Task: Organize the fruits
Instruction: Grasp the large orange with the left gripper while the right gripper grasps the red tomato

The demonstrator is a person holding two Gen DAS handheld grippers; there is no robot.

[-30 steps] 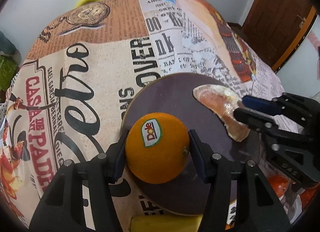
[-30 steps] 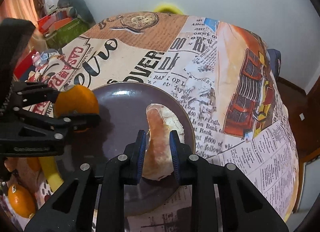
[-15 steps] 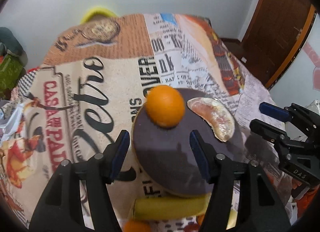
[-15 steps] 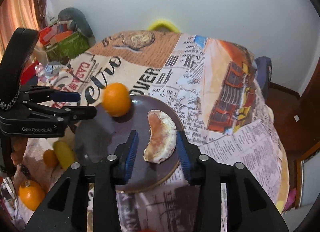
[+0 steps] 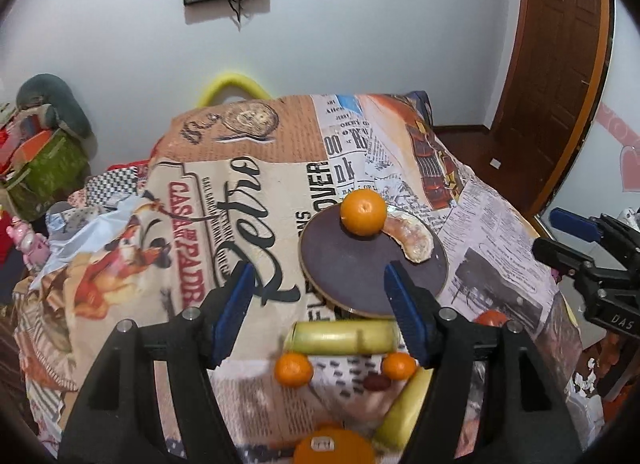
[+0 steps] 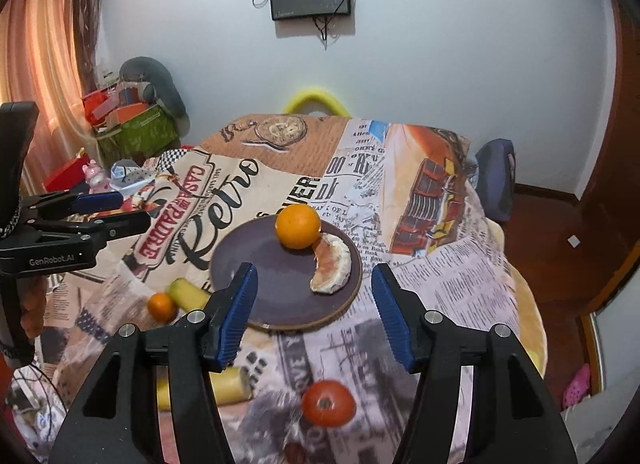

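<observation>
- Both sets of blue-padded fingers stand apart with nothing between them: the left gripper (image 5: pixel 320 300) and the right gripper (image 6: pixel 314 304) each have jaws that are opening, and no pad touches any fruit.
- Past the right gripper's tips lies the dark round plate (image 6: pixel 256 260), with an orange (image 6: pixel 298 226) at its far edge and a peeled citrus segment (image 6: pixel 332 268) curving just beside it, touching or nearly so.
- From the left wrist view, the same plate (image 5: pixel 344 268) carries the orange (image 5: pixel 363 211) and the segment (image 5: pixel 412 238) on its far right part.
- Nearer than the plate, a banana (image 5: pixel 344 338) lies crosswise, with two small oranges (image 5: pixel 293 368) close under it and a second banana (image 5: pixel 404 410) slanting down to the right.
- A larger stickered orange (image 5: pixel 332 444) sits at the bottom edge of that view.
- A red tomato (image 6: pixel 328 402) rests on the cloth between the right gripper's arms, well short of the plate.
- Everything sits on a newspaper-print tablecloth (image 6: pixel 460 276).
</observation>
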